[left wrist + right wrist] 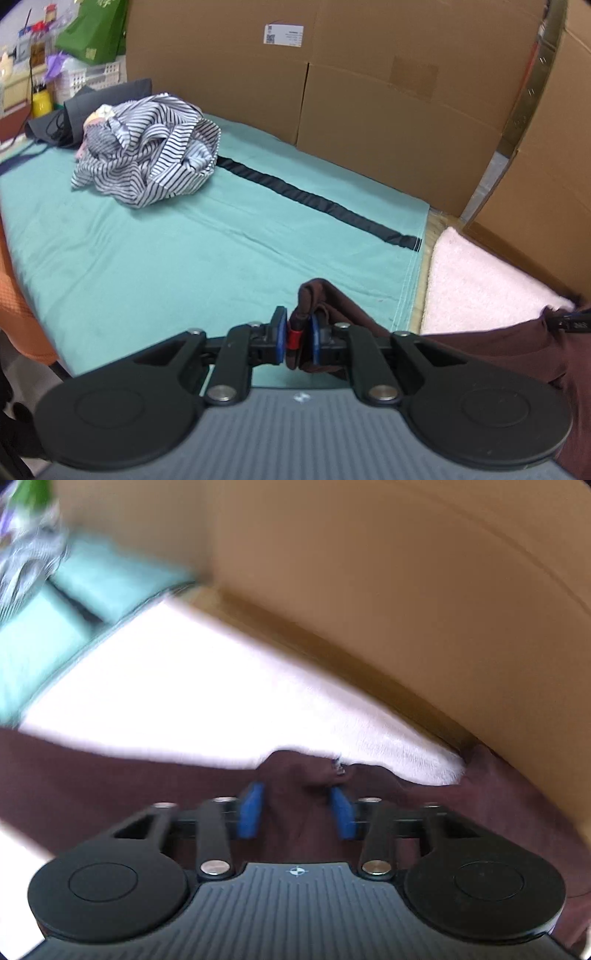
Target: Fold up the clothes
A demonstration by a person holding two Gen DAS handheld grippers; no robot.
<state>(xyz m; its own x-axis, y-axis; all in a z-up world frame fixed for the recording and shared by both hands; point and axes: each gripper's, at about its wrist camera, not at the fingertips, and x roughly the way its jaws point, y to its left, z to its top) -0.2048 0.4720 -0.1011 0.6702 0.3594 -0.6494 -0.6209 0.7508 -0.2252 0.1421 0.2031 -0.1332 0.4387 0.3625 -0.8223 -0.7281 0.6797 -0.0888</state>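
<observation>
A fold of the dark maroon garment (491, 354) is pinched between the blue pads of the left claw (298, 334), whose jaws are drawn close together on the cloth, low over the near edge of the worktop's teal cloth (184, 258). From that grip the maroon fabric is stretched away to the right. In the blurred right wrist view, the same maroon garment (122, 786) is bunched between the blue pads of the right claw (297, 814); the jaws stand wider apart, and whether the fabric is actually clamped cannot be told. A pink towel (476, 288) is seen just beyond the garment, beside the teal cloth. A crumpled striped shirt (151, 155) is heaped at the far end of the worktop, well apart from both claws, and cardboard boxes (369, 92) stand behind.
</observation>
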